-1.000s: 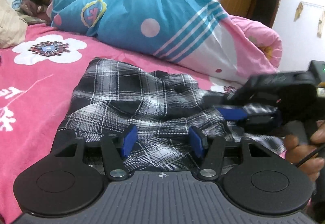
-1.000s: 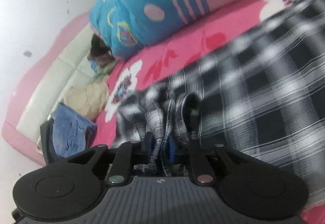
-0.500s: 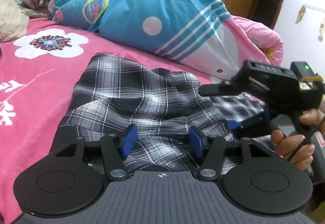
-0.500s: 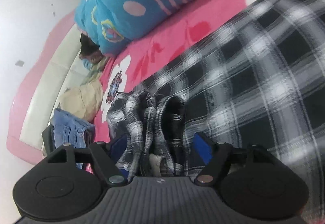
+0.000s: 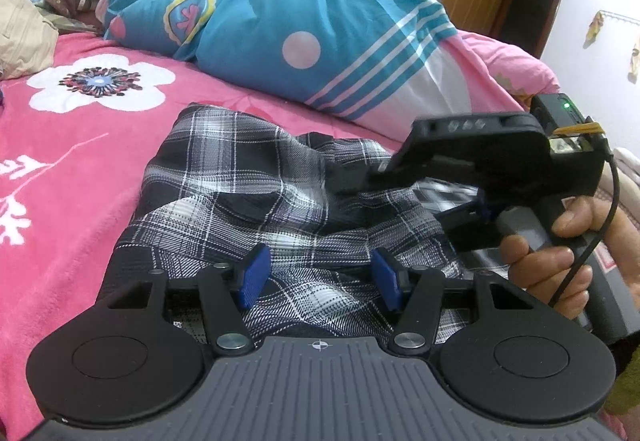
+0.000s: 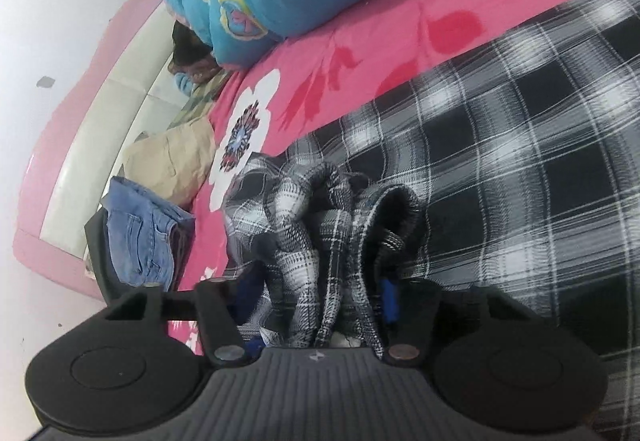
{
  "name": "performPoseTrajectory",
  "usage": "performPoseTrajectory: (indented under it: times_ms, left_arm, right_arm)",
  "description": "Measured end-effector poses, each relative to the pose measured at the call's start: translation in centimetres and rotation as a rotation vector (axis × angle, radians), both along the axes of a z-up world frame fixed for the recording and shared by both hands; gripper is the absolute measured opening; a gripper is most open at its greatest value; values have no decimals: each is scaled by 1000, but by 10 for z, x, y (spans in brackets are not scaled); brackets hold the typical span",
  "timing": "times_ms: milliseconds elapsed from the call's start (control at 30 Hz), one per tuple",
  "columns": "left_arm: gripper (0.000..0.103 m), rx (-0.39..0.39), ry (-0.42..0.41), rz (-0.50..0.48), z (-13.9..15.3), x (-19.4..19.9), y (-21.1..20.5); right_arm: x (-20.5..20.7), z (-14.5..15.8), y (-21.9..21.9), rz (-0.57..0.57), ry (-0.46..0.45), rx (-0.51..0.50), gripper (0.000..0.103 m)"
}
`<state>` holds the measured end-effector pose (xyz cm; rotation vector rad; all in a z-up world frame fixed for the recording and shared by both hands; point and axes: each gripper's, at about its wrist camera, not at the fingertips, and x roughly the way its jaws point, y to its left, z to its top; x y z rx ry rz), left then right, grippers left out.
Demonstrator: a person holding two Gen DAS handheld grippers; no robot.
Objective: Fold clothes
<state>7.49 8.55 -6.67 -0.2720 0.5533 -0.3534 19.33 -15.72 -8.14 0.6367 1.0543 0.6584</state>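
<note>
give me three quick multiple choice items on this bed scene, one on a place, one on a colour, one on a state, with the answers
1. Where do the folded blue denim jeans lie?
A. by the white headboard
B. on the black-and-white plaid garment
C. under the blue quilt

2. What colour is the flowered bed sheet?
A. green
B. pink
C. grey

3. How stand the left tongs?
A. shut on cloth
B. open over the plaid garment
C. out of view

Answers:
1. A, the right wrist view shows the jeans at the bed's head end, apart from the black-and-white plaid garment.
2. B, the sheet is pink with white flowers.
3. B, the blue pads stand apart with plaid cloth between them, ungripped.
</note>
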Motion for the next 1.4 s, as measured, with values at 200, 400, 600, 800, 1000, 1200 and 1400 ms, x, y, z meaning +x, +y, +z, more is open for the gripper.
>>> performPoseTrajectory:
  times_ms: [200,400,600,800,1000,1200,1400]
  left_arm:
    - [56,-21,-3,8,1,-1,1]
    - [56,-121,-55,-30,10,-8,7]
    - [58,-197,-139,-108,22,-19,8]
    - [59,-185,-110,-124,18,-15,2]
    - [59,-152,-72,-137,10,-11,-9]
    - [59,-131,-10,-162,-1,-3,-20]
    - [59,-148,44,-186,-10,6,-27]
  right_arm:
    - [-9,12,8,15,-84,-67,22]
    - [-14,39,-5,-17,-182,-94,20]
    - [-12,67,-37,-74,-244,-196,19]
    - [-11,87,-87,-150,-269,-335,19]
    - [1,107,-149,-194,-249,-451,19]
    - [7,116,-223,-222,-230,-532,19]
    - [9,112,-285,-255,-210,-566,19]
